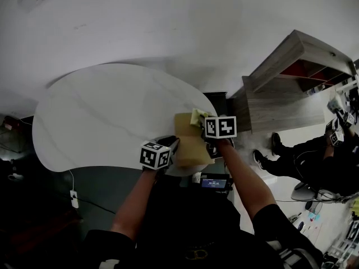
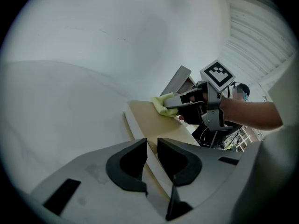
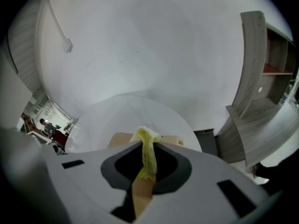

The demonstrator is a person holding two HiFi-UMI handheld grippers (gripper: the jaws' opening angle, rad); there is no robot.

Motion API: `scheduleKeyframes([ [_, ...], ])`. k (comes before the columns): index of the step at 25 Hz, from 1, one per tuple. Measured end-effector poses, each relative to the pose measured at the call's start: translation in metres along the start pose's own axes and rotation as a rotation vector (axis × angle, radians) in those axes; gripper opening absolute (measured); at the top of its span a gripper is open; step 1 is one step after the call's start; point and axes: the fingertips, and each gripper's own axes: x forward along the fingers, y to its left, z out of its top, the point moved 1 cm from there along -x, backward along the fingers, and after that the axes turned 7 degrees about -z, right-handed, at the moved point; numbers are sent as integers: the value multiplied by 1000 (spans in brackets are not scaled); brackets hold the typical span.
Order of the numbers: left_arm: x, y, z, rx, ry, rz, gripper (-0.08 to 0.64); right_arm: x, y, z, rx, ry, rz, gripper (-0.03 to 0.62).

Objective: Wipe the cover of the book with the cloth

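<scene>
A tan-covered book (image 1: 189, 144) lies at the near right edge of the round white table (image 1: 101, 122). My left gripper (image 1: 170, 145) is at the book's left edge; in the left gripper view its jaws (image 2: 152, 148) are shut on the book (image 2: 152, 122), whose edge runs between them. My right gripper (image 1: 202, 123) is shut on a yellow cloth (image 1: 197, 116) at the book's far right corner. In the right gripper view the cloth (image 3: 145, 139) hangs between the jaws (image 3: 148, 163) over the tan cover (image 3: 119, 139). From the left gripper view the cloth (image 2: 162, 104) touches the cover's far end.
A wooden shelf unit (image 1: 291, 77) stands to the right of the table. A seated person (image 1: 314, 156) is on the right. A small device with a lit screen (image 1: 215, 182) sits below the table's near edge. A cable and socket (image 1: 73, 197) lie on the dark floor at left.
</scene>
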Motion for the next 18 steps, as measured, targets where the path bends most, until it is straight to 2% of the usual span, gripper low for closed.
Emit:
scheduleKeyframes([
  [18, -1, -1, 0, 5, -4, 10, 69, -23, -55, -12, 61, -13, -81, 87],
])
